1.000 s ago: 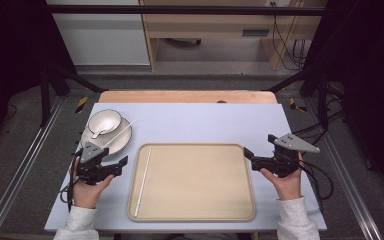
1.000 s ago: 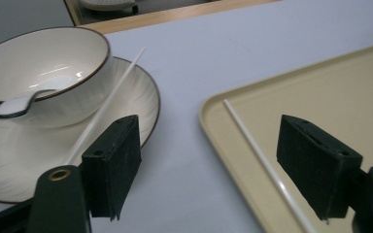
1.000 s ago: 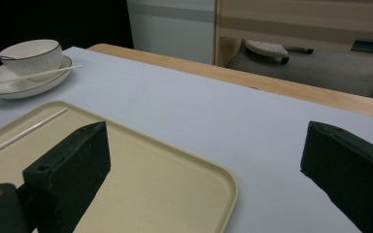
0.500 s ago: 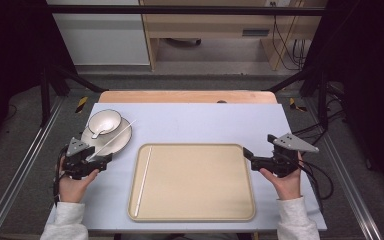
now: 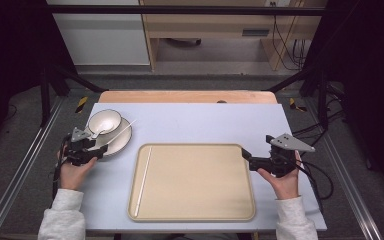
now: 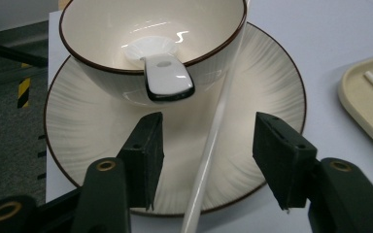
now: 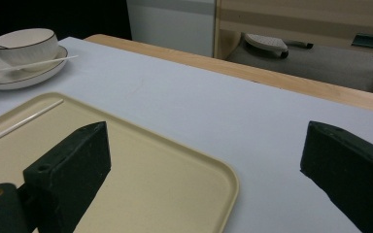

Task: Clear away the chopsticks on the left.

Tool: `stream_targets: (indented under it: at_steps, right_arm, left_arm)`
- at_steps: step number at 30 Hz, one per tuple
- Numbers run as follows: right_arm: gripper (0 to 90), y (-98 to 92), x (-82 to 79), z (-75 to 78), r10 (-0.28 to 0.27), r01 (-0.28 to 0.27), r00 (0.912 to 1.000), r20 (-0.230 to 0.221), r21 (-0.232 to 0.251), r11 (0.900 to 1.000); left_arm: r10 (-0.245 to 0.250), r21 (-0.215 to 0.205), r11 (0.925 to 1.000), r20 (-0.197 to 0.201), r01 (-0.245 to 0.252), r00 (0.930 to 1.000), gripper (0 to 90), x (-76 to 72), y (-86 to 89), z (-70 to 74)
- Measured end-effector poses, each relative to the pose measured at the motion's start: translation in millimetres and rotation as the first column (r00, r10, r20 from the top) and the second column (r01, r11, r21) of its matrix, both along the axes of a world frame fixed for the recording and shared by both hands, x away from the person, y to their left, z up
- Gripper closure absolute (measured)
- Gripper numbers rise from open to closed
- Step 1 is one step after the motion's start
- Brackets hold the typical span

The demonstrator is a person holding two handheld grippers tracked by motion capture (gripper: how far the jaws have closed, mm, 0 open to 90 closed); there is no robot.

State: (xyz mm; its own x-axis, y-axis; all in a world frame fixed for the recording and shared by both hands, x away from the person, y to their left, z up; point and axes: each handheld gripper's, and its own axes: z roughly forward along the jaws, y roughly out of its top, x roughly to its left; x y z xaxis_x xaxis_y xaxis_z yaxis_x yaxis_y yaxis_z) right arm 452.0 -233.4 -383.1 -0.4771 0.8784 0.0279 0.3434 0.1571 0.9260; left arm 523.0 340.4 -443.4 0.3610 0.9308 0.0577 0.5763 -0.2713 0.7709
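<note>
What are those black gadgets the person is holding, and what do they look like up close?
Each hand holds a black gripper: the left gripper and right gripper. Both have two blocky black jaws with small brass-ringed holes, a grey three-cornered plate on top, and a dark cable trailing off. The person wears light grey sleeves.
</note>
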Motion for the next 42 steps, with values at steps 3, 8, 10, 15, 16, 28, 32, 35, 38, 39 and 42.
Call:
stream_targets:
  at_steps: [3, 8, 10, 15, 16, 28, 32, 35, 38, 39, 42]
  right_arm:
    - [4.4, 0.6, 0.4, -0.5, 0.005, -0.005, 1.0, -0.003, 0.0, 1.0]
    - [4.4, 1.6, 1.2, -1.9, 0.012, -0.012, 0.9999, -0.005, -0.007, 1.0]
    - [4.4, 2.3, 1.1, -2.2, 0.012, -0.012, 0.9999, -0.007, -0.006, 1.0]
    - [4.4, 2.9, 1.2, -2.8, 0.011, -0.012, 0.9999, -0.008, -0.007, 1.0]
    - [4.5, 3.2, 1.5, -3.2, 0.013, -0.014, 0.9999, -0.009, -0.007, 1.0]
    - [4.4, 4.0, 2.2, -4.2, 0.015, -0.015, 0.9998, -0.016, -0.015, 1.0]
    - [4.4, 3.2, 1.9, -3.8, 0.016, -0.017, 0.9998, -0.014, -0.016, 1.0]
    - [4.4, 2.9, 1.8, -3.6, 0.015, -0.015, 0.9998, -0.013, -0.016, 1.0]
    - [4.4, 2.5, 1.6, -3.3, 0.012, -0.012, 0.9999, -0.01, -0.013, 1.0]
    - [4.4, 2.3, 1.4, -3.1, 0.011, -0.011, 0.9999, -0.01, -0.01, 1.0]
    - [4.4, 1.2, 0.9, -3.2, 0.01, -0.01, 0.9999, -0.009, -0.007, 1.0]
  left_arm:
    - [-0.009, 0.0, 1.0, -0.018, 0.009, 0.9998, 51.0, 6.0, 0.4, -5.5]
    - [-0.028, 0.014, 0.9995, -0.054, 0.029, 0.9981, 60.8, 9.0, 0.5, -11.5]
    - [-0.037, 0.017, 0.9991, -0.061, 0.038, 0.9974, 65.0, 9.7, -0.7, -13.0]
    - [-0.046, 0.036, 0.9981, -0.069, 0.049, 0.9965, 72.7, 10.3, -3.8, -14.9]
    - [-0.05, 0.035, 0.998, -0.071, 0.052, 0.9962, 74.7, 10.4, -3.7, -15.0]
    - [-0.096, 0.054, 0.9934, -0.088, 0.101, 0.9915, 83.7, 9.2, -10.5, -15.4]
    - [-0.091, 0.053, 0.994, -0.088, 0.096, 0.9919, 84.0, 8.5, -11.5, -14.8]
    - [-0.084, 0.041, 0.9953, -0.08, 0.088, 0.9932, 84.1, 7.5, -12.6, -13.3]
    - [-0.086, 0.032, 0.9956, -0.069, 0.088, 0.9939, 84.1, 5.0, -13.2, -9.0]
    - [-0.083, 0.02, 0.9963, -0.063, 0.084, 0.9946, 84.1, 4.1, -14.0, -7.9]
    - [-0.086, 0.02, 0.996, -0.057, 0.087, 0.9947, 84.2, 0.1, -16.2, -2.9]
